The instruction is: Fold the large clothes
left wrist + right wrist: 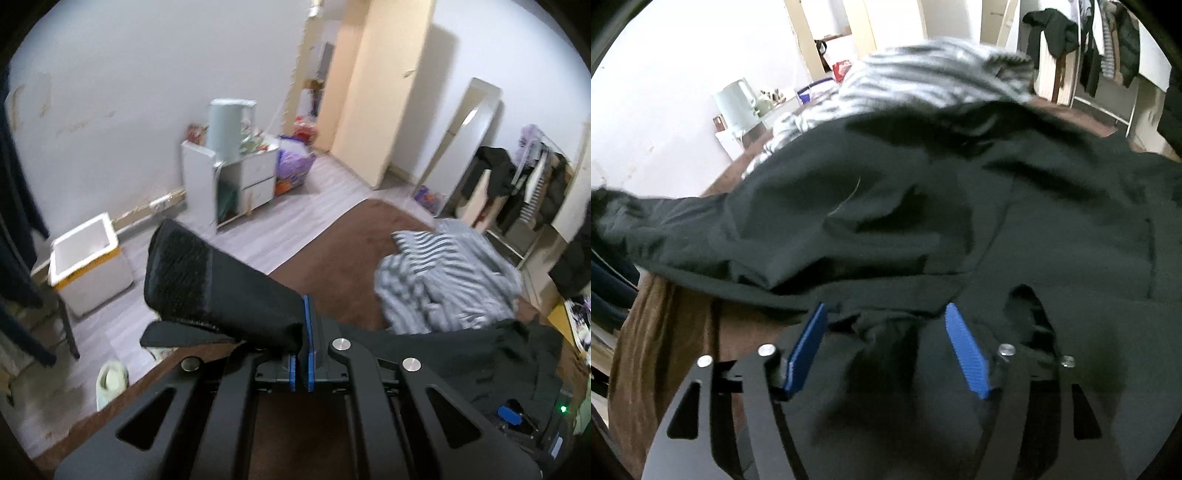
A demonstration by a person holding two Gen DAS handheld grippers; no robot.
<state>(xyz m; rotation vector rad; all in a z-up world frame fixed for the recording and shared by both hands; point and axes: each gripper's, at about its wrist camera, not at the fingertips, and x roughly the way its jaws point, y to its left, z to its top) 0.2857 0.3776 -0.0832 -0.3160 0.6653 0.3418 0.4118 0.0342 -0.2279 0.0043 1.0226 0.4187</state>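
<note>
we were early in the fold. our left gripper [303,332] had its blue pads pinched tight on a cuffed end of the large black fabric garment [923,206], lifting it off the near edge of the brown plush-covered surface [354,236]. our right gripper [886,350] stood with its fingers wide over the rumpled body of that garment, pressing nothing. no clean crease showed yet, so we judged most of the folding remained. the grey-and-white striped garment [443,277] lay crumpled toward the far edge, untouched.
</note>
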